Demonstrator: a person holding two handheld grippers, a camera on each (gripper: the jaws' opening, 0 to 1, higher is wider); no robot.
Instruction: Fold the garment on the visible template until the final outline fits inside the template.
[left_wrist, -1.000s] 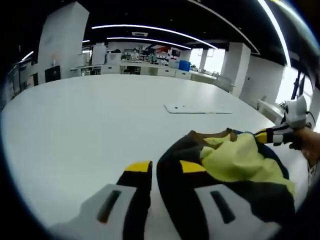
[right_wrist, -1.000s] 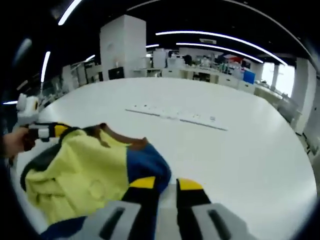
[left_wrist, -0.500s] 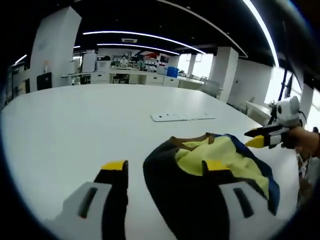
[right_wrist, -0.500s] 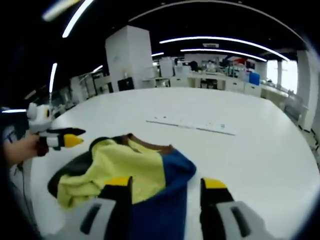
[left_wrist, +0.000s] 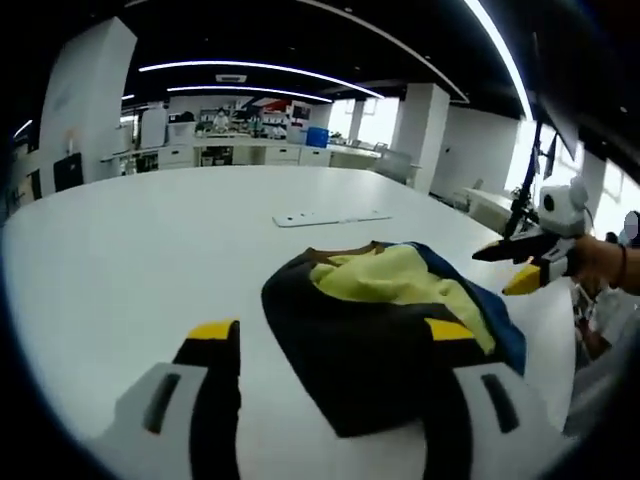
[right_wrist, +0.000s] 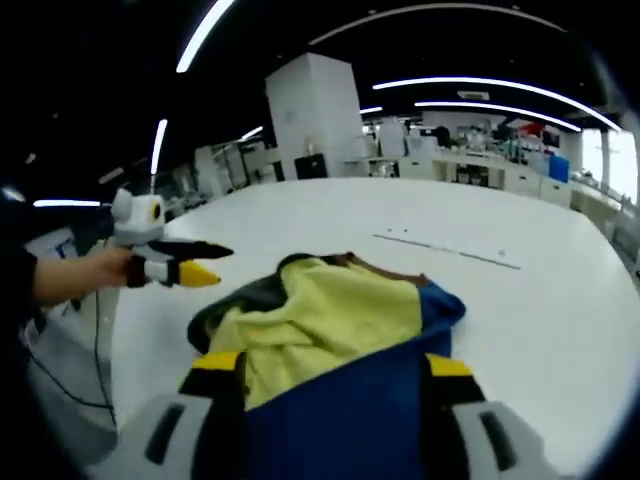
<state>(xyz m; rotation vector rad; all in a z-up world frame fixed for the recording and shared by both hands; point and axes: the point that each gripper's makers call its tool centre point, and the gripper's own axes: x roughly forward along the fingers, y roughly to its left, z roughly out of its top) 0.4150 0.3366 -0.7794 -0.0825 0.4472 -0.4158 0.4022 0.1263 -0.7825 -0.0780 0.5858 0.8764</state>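
The garment (left_wrist: 385, 320) lies crumpled on the white table (left_wrist: 150, 250), with black, yellow and blue cloth and a brown collar. In the right gripper view the garment (right_wrist: 320, 320) shows yellow on top and blue in front. My left gripper (left_wrist: 332, 335) is open, its yellow-tipped jaws wide apart on either side of the near black edge. My right gripper (right_wrist: 332, 362) is open too, straddling the blue cloth. Each gripper appears in the other's view, hand-held beside the heap: the right gripper (left_wrist: 518, 265) and the left gripper (right_wrist: 195, 262). A flat white template sheet (left_wrist: 330, 216) lies beyond the garment.
The same sheet (right_wrist: 450, 250) reads as a thin strip on the table (right_wrist: 560, 330) past the collar. The table edge (left_wrist: 560, 340) runs close to the person's hand (left_wrist: 600, 265). Desks, pillars and shelves stand far behind in the room.
Both grippers went from nearly shut at the cloth to wide open. The garment has dropped and settled flatter on the table, and both cameras have drawn back from it.
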